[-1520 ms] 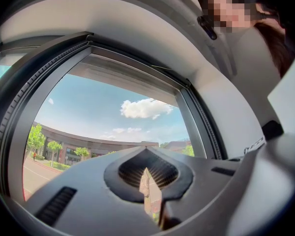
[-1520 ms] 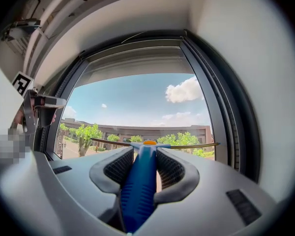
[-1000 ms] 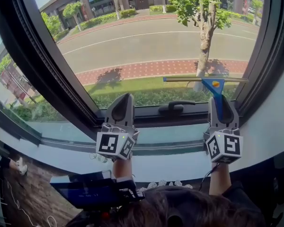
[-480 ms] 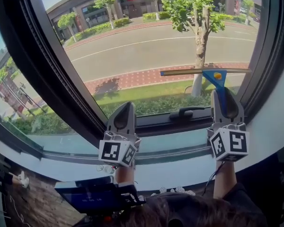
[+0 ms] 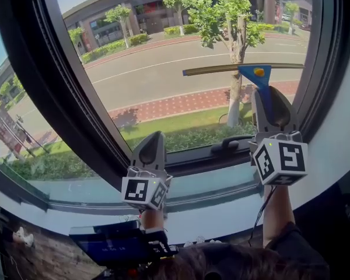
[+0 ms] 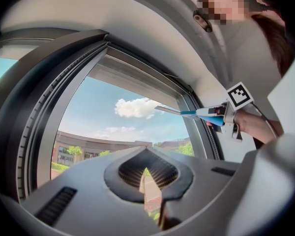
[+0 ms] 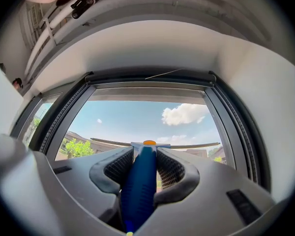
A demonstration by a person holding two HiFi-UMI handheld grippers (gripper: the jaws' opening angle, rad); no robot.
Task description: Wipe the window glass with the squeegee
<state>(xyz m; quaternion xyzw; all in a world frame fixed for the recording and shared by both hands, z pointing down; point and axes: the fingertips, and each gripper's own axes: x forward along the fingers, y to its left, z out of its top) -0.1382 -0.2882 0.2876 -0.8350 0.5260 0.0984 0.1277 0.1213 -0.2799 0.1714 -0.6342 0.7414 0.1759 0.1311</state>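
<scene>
Right claw (image 7: 146,163) pinches the blue handle of the squeegee (image 5: 254,70), whose blade lies level against the window glass (image 5: 163,80), high on the pane's right side. Left claw (image 6: 146,173) is pressed together on nothing, held lower by the dark bottom frame (image 5: 186,156), well apart from the squeegee.

This is an indoor room at a large window (image 5: 163,80), which has a dark frame (image 5: 70,98), a latch handle (image 5: 229,143) and a pale plastered reveal (image 7: 152,48). The glass looks down on a road (image 5: 163,63), a brick pavement (image 5: 186,104), street trees (image 5: 221,10) and low buildings (image 5: 134,4). It is probably an upper floor of an office-type building, though the room itself barely shows.
</scene>
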